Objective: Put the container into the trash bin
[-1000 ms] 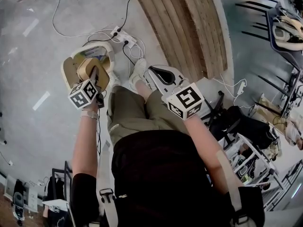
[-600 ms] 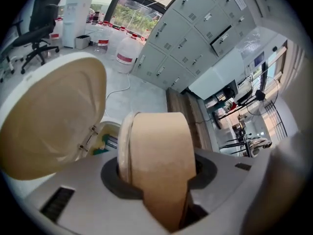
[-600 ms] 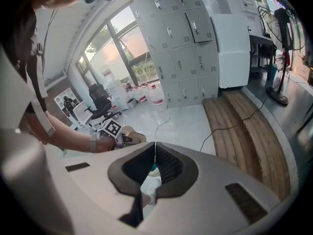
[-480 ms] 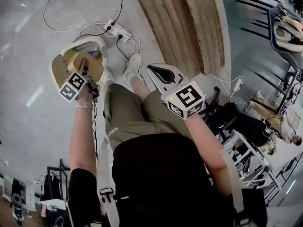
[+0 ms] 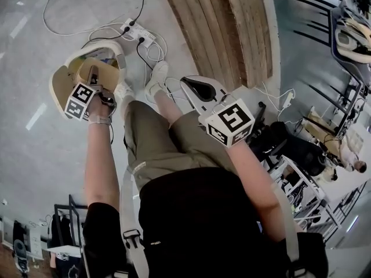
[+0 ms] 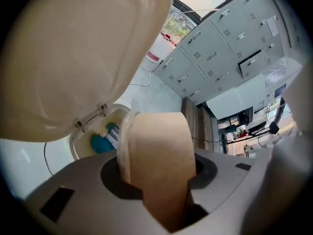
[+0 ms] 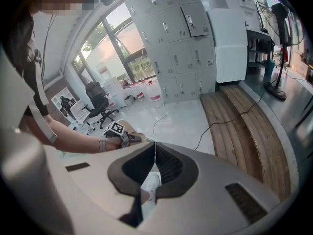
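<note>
In the head view my left gripper (image 5: 93,76) is shut on a tan paper container (image 5: 105,74), tipped on edge over a cream trash bin (image 5: 110,50). The bin's lid (image 5: 57,88) stands open to the left. The left gripper view shows the container (image 6: 159,151) clamped between the jaws, right above the bin's mouth (image 6: 100,138), where blue rubbish lies. The raised lid (image 6: 73,53) fills the upper left there. My right gripper (image 5: 199,90) hangs over the person's knee, shut and with nothing in it; its jaw tips meet (image 7: 155,144).
A power strip with white cables (image 5: 134,30) lies on the floor just beyond the bin. A wooden platform (image 5: 226,28) runs along the right. The person's shoes (image 5: 156,77) stand beside the bin. Grey lockers (image 6: 230,38) line the far wall.
My left gripper has sunk towards the bin with the container and rolled. The right gripper has dropped slightly and stays shut.
</note>
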The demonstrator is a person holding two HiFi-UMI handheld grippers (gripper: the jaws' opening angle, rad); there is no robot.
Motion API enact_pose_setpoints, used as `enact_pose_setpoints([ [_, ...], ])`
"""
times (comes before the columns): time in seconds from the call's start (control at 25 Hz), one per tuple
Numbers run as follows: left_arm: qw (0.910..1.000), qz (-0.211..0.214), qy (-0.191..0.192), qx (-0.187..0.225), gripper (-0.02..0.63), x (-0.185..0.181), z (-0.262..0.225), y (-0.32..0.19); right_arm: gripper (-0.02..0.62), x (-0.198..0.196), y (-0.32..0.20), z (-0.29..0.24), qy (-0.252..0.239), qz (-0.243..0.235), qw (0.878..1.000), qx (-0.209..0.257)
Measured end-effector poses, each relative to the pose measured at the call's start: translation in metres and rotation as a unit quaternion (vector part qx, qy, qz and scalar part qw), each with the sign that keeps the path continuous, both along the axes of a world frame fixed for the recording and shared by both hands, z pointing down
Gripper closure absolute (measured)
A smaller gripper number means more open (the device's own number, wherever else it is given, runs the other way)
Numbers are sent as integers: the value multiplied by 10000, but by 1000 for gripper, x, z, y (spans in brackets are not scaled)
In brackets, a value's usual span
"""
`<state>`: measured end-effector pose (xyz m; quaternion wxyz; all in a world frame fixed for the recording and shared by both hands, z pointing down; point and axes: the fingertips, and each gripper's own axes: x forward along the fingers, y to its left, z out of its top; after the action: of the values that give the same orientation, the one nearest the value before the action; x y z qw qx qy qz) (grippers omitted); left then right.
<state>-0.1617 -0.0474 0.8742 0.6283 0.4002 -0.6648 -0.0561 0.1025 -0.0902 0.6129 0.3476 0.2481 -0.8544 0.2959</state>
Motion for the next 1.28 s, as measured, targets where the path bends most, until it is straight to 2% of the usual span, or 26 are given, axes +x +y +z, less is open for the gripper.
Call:
enact_pose_setpoints([
  [0.16, 9992, -396, 82, -54, 419, -7, 19, 4, 580, 11, 1, 10, 105, 57, 9999, -54],
  [0.64, 9954, -873, 334, -200, 416, -11, 73, 6, 580, 24, 7, 31, 275, 297, 9990, -198],
  [0.96, 9929, -983, 415, -533, 414, -9, 107, 13, 580, 34, 18, 41, 407, 449, 9977, -302],
  [1.28, 9907, -1111, 490, -621, 414, -13, 123, 12, 578, 38, 21, 44, 456, 566, 9968, -323],
])
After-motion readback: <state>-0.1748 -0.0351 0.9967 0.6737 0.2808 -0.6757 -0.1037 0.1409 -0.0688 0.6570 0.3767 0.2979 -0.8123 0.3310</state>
